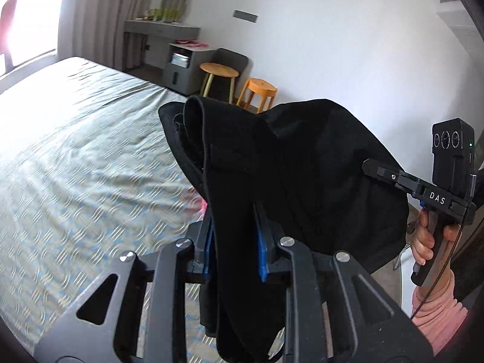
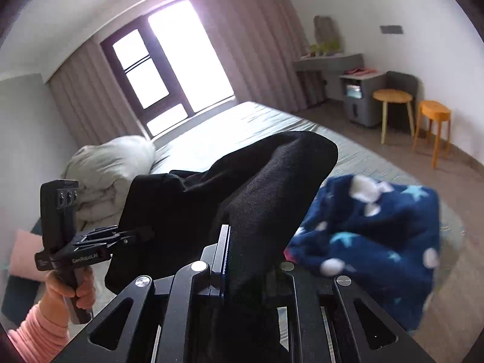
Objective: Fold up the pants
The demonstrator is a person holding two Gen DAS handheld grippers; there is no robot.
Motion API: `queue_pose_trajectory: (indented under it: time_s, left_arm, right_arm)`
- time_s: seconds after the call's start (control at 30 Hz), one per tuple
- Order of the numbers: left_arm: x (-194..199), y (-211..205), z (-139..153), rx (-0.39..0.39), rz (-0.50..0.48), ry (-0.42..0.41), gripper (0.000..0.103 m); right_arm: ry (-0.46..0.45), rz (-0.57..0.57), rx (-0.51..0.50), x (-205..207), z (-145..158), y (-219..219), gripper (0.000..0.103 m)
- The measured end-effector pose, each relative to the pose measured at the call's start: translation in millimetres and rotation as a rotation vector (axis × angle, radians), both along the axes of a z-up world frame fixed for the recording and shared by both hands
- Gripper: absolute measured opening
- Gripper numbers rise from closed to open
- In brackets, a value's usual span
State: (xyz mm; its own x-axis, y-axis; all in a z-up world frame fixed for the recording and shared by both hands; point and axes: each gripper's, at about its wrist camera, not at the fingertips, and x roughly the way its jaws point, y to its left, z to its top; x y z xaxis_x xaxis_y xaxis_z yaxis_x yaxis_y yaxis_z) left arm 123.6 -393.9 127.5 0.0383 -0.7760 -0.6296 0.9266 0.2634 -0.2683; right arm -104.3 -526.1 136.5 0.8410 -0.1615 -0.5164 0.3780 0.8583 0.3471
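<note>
Bedroom w/ a bed (image 1: 75, 139) under you, patterned sheet. Your left gripper (image 1: 234, 236) clamps a bunched fold of the black pants (image 1: 302, 175), blue pads pressing the fabric on both sides. Your right gripper (image 2: 242, 260) bites the same pants, cloth draped over its fingers. Pants hang in the air between both tools, above the bed (none of it flat). Beyond, right wrist view: blue star blanket (image 2: 378, 236) on the sheet, grey duvet (image 2: 112, 175), then two stools (image 2: 393, 96) by the wall.
</note>
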Motion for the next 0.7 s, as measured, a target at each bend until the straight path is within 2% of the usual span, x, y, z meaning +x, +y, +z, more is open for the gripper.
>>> queue_pose_trajectory:
  time_s: [0.1,0.17,0.23,0.27,0.3,0.33,0.37,0.4,0.43,0.5,0.57,0.7]
  left_arm:
    - [-4.6,-75.6,-5.2,0.029,-0.04,0.002,0.025]
    - [-2.7,-116.9,-27.7,0.074,-0.035,0.009,0.031]
    - [3.9,-155.9,-73.2,0.2,0.012,-0.008,0.039]
    - [6.3,-169.9,-101.5,0.292,0.033,0.0,0.046]
    - [8.4,-177.3,-127.4,0.349,0.061,0.003,0.051]
    - [7.0,-174.6,-137.4,0.318,0.081,0.003,0.063]
    - [-0.2,-167.2,-139.6,0.288,0.088,-0.028,0.068]
    - [-5.9,-164.8,-139.3,0.284,0.077,-0.058,0.068]
    - [-9.2,-164.9,-138.5,0.285,0.062,-0.091,0.069]
    - [-11.5,-167.8,-135.4,0.301,0.042,-0.13,0.071]
    - [-9.4,-175.3,-132.3,0.311,0.044,-0.135,0.071]
    - [-14.1,-172.9,-120.9,0.293,0.064,-0.147,0.071]
  right_arm:
    - [0.009,-0.123,-0.007,-19.1,3.5,-46.9,0.014]
    - [0.026,-0.19,-0.006,-22.4,-5.5,-76.2,0.016]
    - [0.066,-0.246,0.022,-18.4,-32.2,-109.7,0.018]
    - [0.115,-0.285,0.053,-14.5,-53.0,-128.0,0.022]
    - [0.198,-0.334,0.083,-9.7,-80.7,-146.2,0.027]
    - [0.288,-0.38,0.116,-6.6,-108.7,-159.0,0.037]
    - [0.355,-0.409,0.14,-3.4,-135.1,-167.6,0.046]
    - [0.353,-0.418,0.141,-6.7,-155.1,-170.5,0.047]
    - [0.304,-0.428,0.117,-15.2,-165.3,-167.1,0.052]
    - [0.265,-0.43,0.102,-25.1,-167.9,-164.0,0.057]
    - [0.259,-0.44,0.135,-30.0,-168.7,-167.1,0.07]
    - [0.229,-0.474,0.249,-42.4,-164.9,-175.5,0.073]
